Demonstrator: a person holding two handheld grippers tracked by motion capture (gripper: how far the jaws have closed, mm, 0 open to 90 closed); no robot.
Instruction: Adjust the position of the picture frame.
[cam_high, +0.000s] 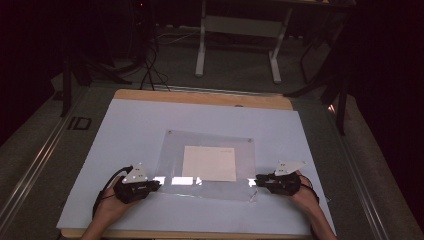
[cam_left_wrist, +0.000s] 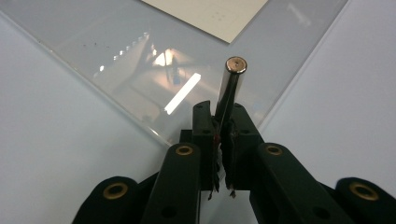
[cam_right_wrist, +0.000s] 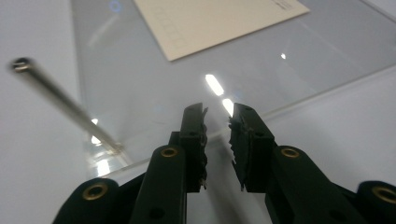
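Seen from the high view: a white board covering a wooden desk (cam_high: 200, 97), with a clear rectangular acrylic sheet (cam_high: 170, 155) lying flat near the middle and a cream rectangular paper card (cam_high: 209, 163) under or on it, cannot tell which. Left gripper (cam_high: 156, 184) held at the sheet's near left corner, right gripper (cam_high: 258, 180) at the near right corner, both pointing inward toward each other across the sheet's near edge.

In the left gripper view: fingers (cam_left_wrist: 204, 126) pressed together on a thin shiny metal rod (cam_left_wrist: 229, 86), gripped low on its shaft and sticking out forward over the sheet's corner, round end face up top. Clear sheet (cam_left_wrist: 116, 60) spread below, bright lamp reflections on it, a corner of the cream card (cam_left_wrist: 219, 16) at the top.

In the right gripper view: fingers (cam_right_wrist: 194, 135) standing apart with a narrow gap between the 2 toothed pads, nothing held, hovering just over the sheet's near edge. A second slim silver metal rod (cam_right_wrist: 60, 100) to the left, slanting, its lower tip touching the sheet near the corner, its upper end blurred. Cream card (cam_right_wrist: 210, 23) lying farther in on the clear sheet (cam_right_wrist: 140, 93).

Beyond the desk, a dim floor with a white-legged table frame (cam_high: 237, 35) and black cables (cam_high: 150, 65).
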